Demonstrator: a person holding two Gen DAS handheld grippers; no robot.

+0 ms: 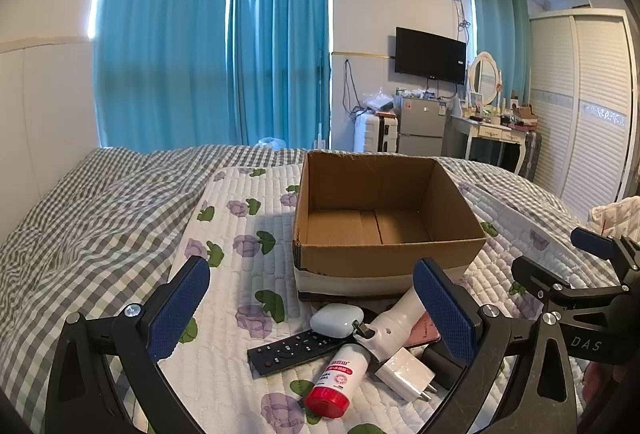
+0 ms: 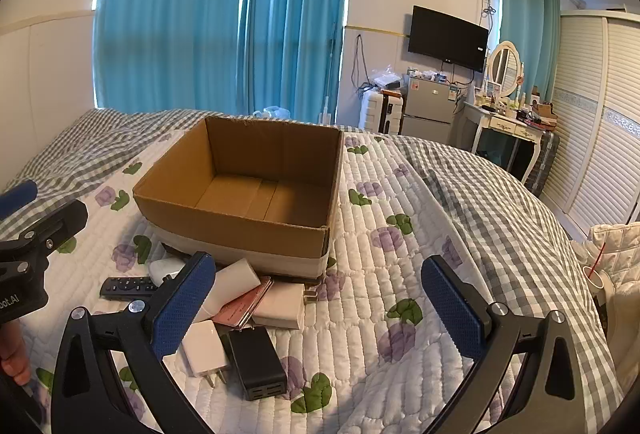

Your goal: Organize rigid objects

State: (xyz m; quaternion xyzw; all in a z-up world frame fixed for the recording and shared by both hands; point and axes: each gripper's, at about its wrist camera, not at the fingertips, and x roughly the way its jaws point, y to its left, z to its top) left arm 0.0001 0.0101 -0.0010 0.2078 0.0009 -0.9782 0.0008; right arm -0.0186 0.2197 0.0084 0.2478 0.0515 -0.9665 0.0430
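An open, empty cardboard box (image 1: pixel 384 254) (image 2: pixel 240 230) sits on a floral quilt on the bed. In front of it lies a pile of small items: a black remote (image 1: pixel 294 350) (image 2: pixel 128 287), a white earbud case (image 1: pixel 335 320), a white bottle with a red cap (image 1: pixel 338 380), a white handheld device (image 1: pixel 394 326), white plug chargers (image 1: pixel 408 374) (image 2: pixel 206 352), a pink card (image 2: pixel 244 308) and a black charger block (image 2: pixel 258 362). My left gripper (image 1: pixel 312 310) is open above the pile. My right gripper (image 2: pixel 320 308) is open, just right of the pile.
The floral quilt (image 2: pixel 400 274) lies over a grey checked bedspread (image 1: pixel 80 226). Blue curtains, a wall TV, a small fridge, a dressing table and a white wardrobe (image 2: pixel 592 122) stand beyond the bed. A quilted bag and a cup (image 2: pixel 596 278) are at the right edge.
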